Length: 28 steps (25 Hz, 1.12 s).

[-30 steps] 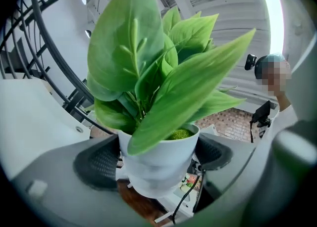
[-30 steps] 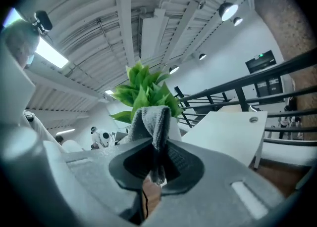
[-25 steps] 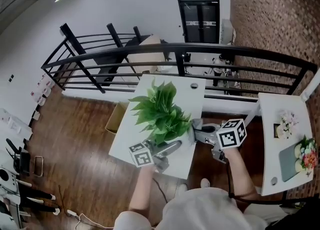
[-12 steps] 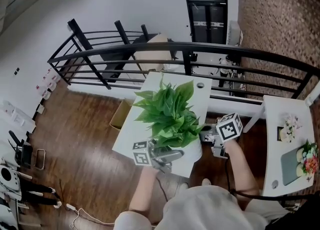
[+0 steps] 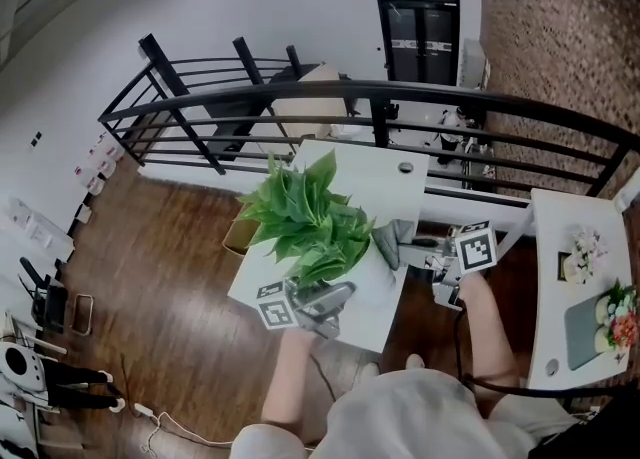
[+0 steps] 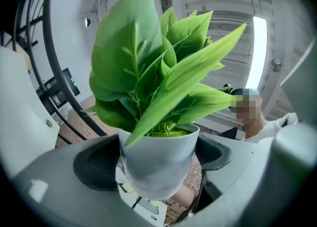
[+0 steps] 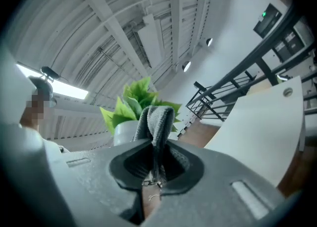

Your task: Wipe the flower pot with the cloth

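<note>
head view: green leafy plant (image 5: 300, 215) has swung left of right gripper (image 5: 428, 259), above white table (image 5: 352, 162); folded grey cloth (image 5: 390, 240) now just beside leaves | left gripper view: left gripper (image 6: 158, 158) clamped on white plastic flower pot (image 6: 157, 166), tilted up | right gripper view: jaws pinching cloth, pot just ahead; contact unclear; wipe looks ready to start

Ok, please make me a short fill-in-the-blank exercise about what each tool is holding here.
1. The left tool grips a pale flower ____.
2. The right tool pinches a grey ____.
3. The plant's leaves are ____.
Missing words: pot; cloth; green.
</note>
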Each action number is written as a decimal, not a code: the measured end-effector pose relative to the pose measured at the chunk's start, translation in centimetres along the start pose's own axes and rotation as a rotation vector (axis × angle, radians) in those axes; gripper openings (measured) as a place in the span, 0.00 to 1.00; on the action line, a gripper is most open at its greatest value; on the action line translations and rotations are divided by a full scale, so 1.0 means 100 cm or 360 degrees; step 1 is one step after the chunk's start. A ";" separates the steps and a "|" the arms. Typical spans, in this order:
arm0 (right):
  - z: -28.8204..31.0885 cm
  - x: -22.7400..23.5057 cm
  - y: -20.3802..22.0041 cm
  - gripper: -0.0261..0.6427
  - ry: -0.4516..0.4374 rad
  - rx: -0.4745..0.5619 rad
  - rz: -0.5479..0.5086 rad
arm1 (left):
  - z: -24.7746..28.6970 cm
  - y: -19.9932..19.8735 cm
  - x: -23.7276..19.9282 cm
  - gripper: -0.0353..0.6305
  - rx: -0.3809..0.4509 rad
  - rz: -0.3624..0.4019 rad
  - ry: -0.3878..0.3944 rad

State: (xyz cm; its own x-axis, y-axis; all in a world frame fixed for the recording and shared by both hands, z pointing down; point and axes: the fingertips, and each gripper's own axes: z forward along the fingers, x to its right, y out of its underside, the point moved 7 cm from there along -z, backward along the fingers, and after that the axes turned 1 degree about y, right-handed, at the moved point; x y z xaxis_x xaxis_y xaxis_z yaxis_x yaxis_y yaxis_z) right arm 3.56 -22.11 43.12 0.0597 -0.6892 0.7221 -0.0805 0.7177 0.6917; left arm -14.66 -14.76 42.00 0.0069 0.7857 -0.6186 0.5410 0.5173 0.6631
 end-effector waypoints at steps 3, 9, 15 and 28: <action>-0.023 -0.020 -0.017 0.06 0.0063 0.0055 -0.0146 | -0.006 -0.011 -0.013 0.81 -0.0013 0.0103 -0.0185; 0.009 -0.069 0.014 0.06 0.0226 -0.0215 -0.0394 | -0.004 -0.027 -0.021 0.81 0.0018 0.0218 -0.0345; 0.014 -0.080 0.023 0.06 0.0469 -0.0257 -0.0572 | 0.009 -0.024 -0.016 0.81 -0.0024 0.0224 -0.0286; -0.029 -0.061 0.009 0.06 0.0351 -0.0037 -0.0313 | 0.036 -0.015 0.025 0.81 -0.0029 0.0121 0.0085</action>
State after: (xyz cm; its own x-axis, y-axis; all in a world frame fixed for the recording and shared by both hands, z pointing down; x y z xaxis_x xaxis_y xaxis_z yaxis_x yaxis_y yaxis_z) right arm 5.97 -16.96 39.37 0.2869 -0.7787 0.5579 -0.0236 0.5764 0.8168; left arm -12.45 -14.80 37.93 0.0026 0.8396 -0.5431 0.5252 0.4610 0.7153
